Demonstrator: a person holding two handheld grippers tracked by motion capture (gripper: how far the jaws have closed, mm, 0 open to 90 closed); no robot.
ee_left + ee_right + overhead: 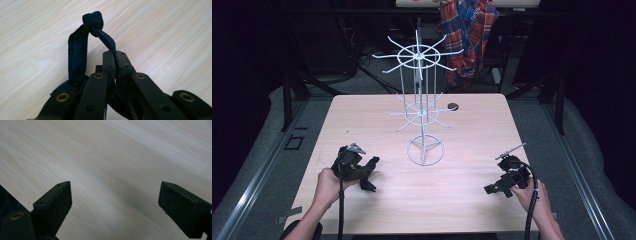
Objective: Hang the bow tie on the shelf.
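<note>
While right hand-held gripper (113,207) gapes, left hand-held gripper (116,62) pinches knotted dark-blue strap (78,52).

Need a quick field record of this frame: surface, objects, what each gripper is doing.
surface: light wood table
rack: white wire rack upright at the table's middle, hooks bare
left gripper: jaws shut on a knotted dark cloth strip
right gripper: jaws wide open, nothing between them, above bare wood
background: plaid shirt hanging behind the table

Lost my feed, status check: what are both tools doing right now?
Left tool shut on knotted dark fabric strip. Right tool open above bare table. Wire rack stands mid-table, between them.
</note>
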